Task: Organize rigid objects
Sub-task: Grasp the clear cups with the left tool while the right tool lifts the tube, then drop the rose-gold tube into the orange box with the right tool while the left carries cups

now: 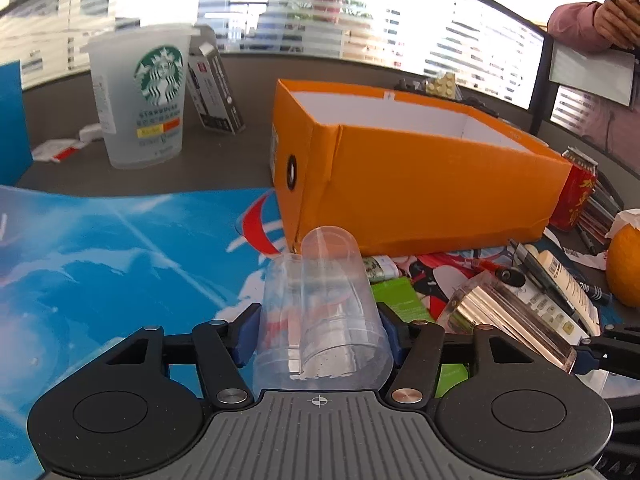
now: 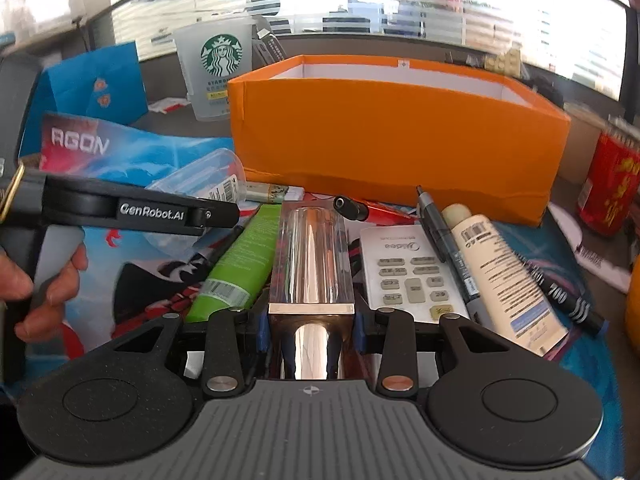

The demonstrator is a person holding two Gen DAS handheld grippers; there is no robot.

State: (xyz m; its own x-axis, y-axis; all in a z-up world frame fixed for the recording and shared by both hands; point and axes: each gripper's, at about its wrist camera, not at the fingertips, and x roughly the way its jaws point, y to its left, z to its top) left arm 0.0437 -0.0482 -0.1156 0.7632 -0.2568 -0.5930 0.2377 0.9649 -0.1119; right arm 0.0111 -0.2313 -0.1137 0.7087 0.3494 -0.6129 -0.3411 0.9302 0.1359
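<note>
My left gripper (image 1: 318, 336) is shut on a clear plastic cup (image 1: 332, 304) that lies along the fingers, base pointing toward the orange box (image 1: 420, 184). My right gripper (image 2: 311, 326) is shut on a clear square bottle with a gold cap (image 2: 311, 264); it also shows in the left wrist view (image 1: 508, 320). The open orange box (image 2: 392, 136) stands just behind both. The left gripper's body (image 2: 132, 210) and the cup (image 2: 200, 184) show at the left of the right wrist view.
On the mat lie a green tube (image 2: 240, 264), a white remote (image 2: 408, 272), a cream tube (image 2: 500, 272), pens (image 2: 444, 232) and a black marker (image 2: 560, 296). A Starbucks cup (image 1: 140, 96) stands back left, a red can (image 1: 576, 192) and an orange (image 1: 626, 268) right.
</note>
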